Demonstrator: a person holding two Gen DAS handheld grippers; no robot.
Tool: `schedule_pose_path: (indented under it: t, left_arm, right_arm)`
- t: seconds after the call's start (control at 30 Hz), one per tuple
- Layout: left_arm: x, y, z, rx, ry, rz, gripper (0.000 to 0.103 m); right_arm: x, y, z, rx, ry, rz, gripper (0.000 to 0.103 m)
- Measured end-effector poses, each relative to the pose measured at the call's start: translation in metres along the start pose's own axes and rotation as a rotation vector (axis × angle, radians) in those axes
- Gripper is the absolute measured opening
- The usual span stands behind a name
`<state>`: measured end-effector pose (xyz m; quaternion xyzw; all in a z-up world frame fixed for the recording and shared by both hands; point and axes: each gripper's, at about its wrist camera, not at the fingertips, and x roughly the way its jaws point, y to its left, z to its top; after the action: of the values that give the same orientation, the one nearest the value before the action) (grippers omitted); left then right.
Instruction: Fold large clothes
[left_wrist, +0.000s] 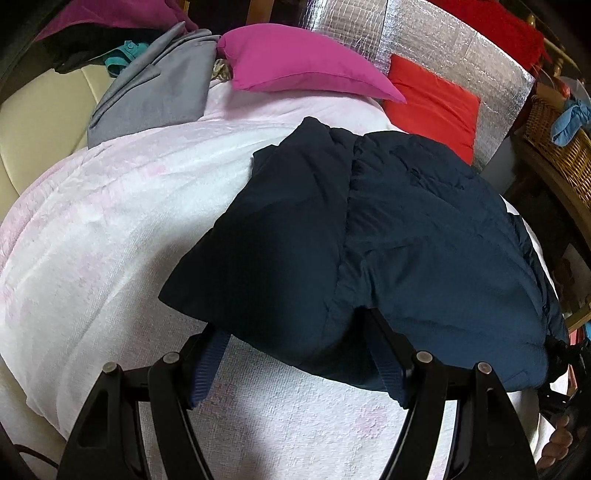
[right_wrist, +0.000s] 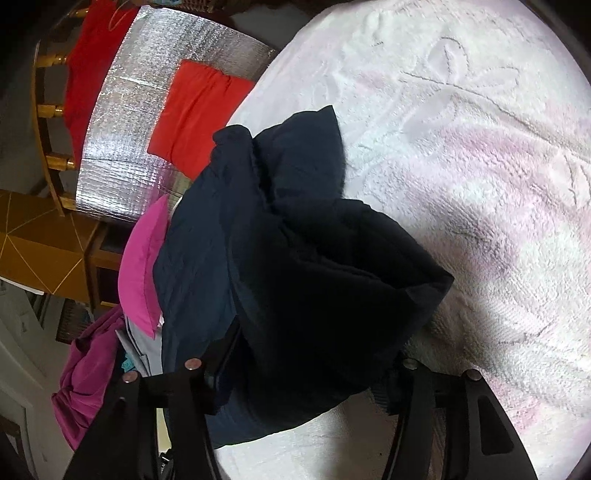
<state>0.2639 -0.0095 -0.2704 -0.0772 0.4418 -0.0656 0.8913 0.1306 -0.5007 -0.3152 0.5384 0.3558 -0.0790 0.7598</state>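
Observation:
A dark navy padded jacket (left_wrist: 369, 229) lies folded on a white and pale pink towel-like cover (left_wrist: 110, 229). My left gripper (left_wrist: 295, 350) is open, its blue-padded fingers (left_wrist: 207, 369) spread at the jacket's near edge, one finger under the hem. In the right wrist view the jacket (right_wrist: 295, 266) bulks up between the wide-spread fingers of my right gripper (right_wrist: 299, 376), which is open around its near end. The cover (right_wrist: 480, 184) lies to the right.
A magenta pillow (left_wrist: 303, 62), a red pillow (left_wrist: 432, 107) and a grey garment (left_wrist: 155, 92) lie at the far end. Silver foil panel (left_wrist: 424, 37) stands behind. A wicker basket (left_wrist: 561, 147) stands at right.

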Motion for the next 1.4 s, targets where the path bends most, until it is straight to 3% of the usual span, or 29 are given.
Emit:
schedule_pose_path:
  t: [0.47, 0.6, 0.7, 0.8, 1.1, 1.17, 1.2, 1.4]
  left_arm:
    - [0.000, 0.000, -0.001, 0.002, 0.008, 0.006, 0.075]
    - [0.003, 0.005, 0.001, -0.032, 0.035, -0.010, 0.080]
    - [0.007, 0.014, 0.004, -0.098, 0.069, -0.068, 0.082]
    - [0.013, 0.026, 0.008, -0.201, 0.098, -0.167, 0.082]
    - [0.028, 0.060, 0.011, -0.469, 0.111, -0.365, 0.081]
    - [0.032, 0.064, 0.011, -0.505, 0.114, -0.384, 0.074]
    - [0.034, 0.067, 0.011, -0.522, 0.111, -0.382, 0.065]
    - [0.030, 0.065, 0.013, -0.491, 0.084, -0.407, 0.041]
  right_arm:
    - [0.000, -0.002, 0.001, 0.019, -0.002, 0.024, 0.069]
    - [0.001, 0.002, -0.002, -0.007, -0.009, 0.014, 0.070]
    - [0.001, 0.004, -0.003, -0.026, -0.009, 0.017, 0.070]
    - [0.003, 0.006, -0.004, -0.035, -0.006, 0.033, 0.058]
    - [0.009, 0.005, -0.003, 0.003, -0.020, 0.062, 0.067]
    - [0.011, 0.005, -0.003, 0.005, -0.026, 0.072, 0.067]
    - [0.011, 0.005, -0.002, 0.003, -0.026, 0.079, 0.067]
    - [0.009, 0.010, -0.005, -0.046, -0.042, 0.055, 0.049]
